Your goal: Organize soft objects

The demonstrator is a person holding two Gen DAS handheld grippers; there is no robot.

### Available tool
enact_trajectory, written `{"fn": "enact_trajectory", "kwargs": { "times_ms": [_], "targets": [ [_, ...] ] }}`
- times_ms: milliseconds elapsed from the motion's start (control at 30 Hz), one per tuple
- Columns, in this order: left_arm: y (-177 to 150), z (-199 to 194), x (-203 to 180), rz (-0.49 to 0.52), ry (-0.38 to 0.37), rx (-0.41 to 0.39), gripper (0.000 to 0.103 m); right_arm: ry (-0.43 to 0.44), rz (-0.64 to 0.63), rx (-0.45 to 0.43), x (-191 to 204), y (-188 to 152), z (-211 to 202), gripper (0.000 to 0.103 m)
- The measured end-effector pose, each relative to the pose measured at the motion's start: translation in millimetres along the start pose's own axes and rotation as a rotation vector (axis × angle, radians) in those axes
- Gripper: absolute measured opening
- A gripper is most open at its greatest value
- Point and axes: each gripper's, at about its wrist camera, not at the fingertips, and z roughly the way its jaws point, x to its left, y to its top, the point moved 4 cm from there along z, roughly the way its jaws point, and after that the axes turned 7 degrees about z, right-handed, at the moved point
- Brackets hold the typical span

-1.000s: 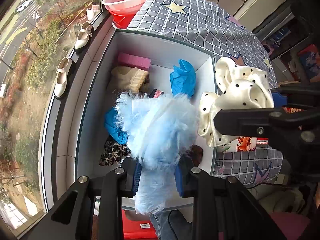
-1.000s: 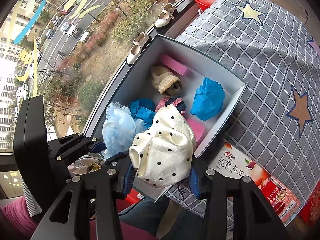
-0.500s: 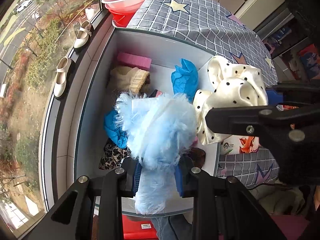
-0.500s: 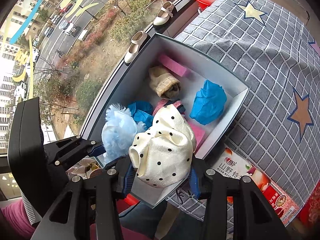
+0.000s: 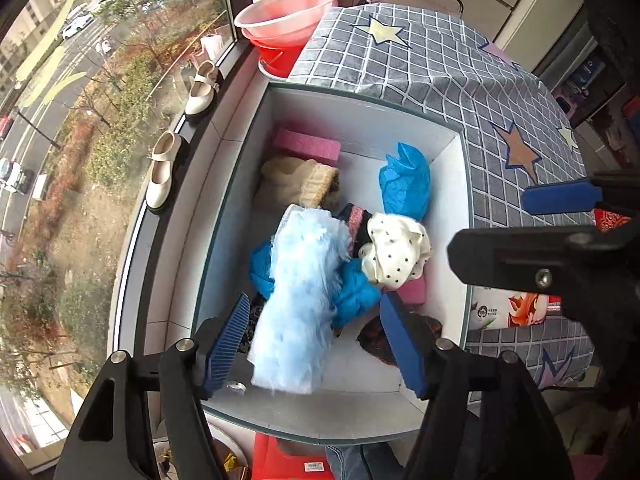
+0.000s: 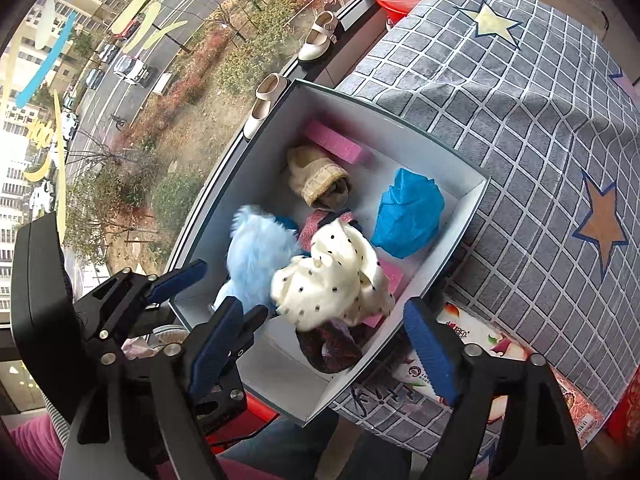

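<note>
I find the fluffy light-blue item (image 5: 298, 300) lying in the white box (image 5: 360, 120), between my left gripper's (image 5: 316, 344) spread jaws, touching neither. The polka-dot cream scrunchie (image 6: 332, 280) lies just beside it, ahead of my right gripper (image 6: 324, 348), whose 2 jaws also stand apart, holding nothing.

Only readable mark: handwritten "F!ZZ" scrawl on the tablecloth (image 6: 382, 400). Print on the carton (image 6: 476, 344) is too blurred.
</note>
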Motion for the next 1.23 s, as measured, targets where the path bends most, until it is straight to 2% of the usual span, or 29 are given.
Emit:
{"fn": "enact_trajectory", "kwargs": {
  "times_ms": [33, 67, 100, 200, 333, 667, 1000, 1067, 1167, 1233],
  "targets": [
    [0.3, -0.7, 1.3, -0.005, 0.018, 0.001, 0.074, -0.015, 0.006, -0.005, -2.2, 0.3, -0.9, 0.1],
    [0.4, -0.3, 2.6, -0.012, 0.039, 0.009, 0.075, -0.039, 0.011, -0.013, -4.8, 0.6, -2.3, 0.102],
    [0.6, 0.6, 3.9, -0.019, 0.053, 0.016, 0.075, -0.043, 0.012, -0.024, -6.1, 0.2, -4.5, 0.102],
    [1.0, 1.9, 3.8, -0.038, 0.017, 0.023, 0.075, -0.04, 0.02, -0.057, -8.4, -1.2, -14.1, 0.102],
    [2.2, 0.2, -1.6, -0.028, 0.013, 0.024, 0.075, -0.054, 0.022, -0.092, -9.4, -4.3, -24.8, 0.102],
    [5.3, -3.7, -5.6, -0.011, 0.022, 0.02, 0.075, -0.04, 0.066, -0.104, -17.0, -14.3, -32.3, 0.102],
    [-4.0, 3.0, -9.8, 0.002, 0.004, 0.055, 0.075, -0.034, 0.077, -0.084, -19.0, -19.8, -27.5, 0.102],
    [-3.9, 2.4, -9.3, -0.004, -0.001, 0.041, 0.079, -0.034, 0.08, -0.083, -20.1, -19.7, -27.3, 0.102],
    [-0.6, -8.5, -8.2, 0.004, -0.019, -0.036, 0.08, -0.035, 0.081, -0.08, -20.4, -19.5, -26.9, 0.102],
    [2.2, -13.3, -7.0, 0.007, -0.029, -0.056, 0.08, -0.035, 0.08, -0.079, -20.8, -19.3, -26.3, 0.102]
  ]
}}
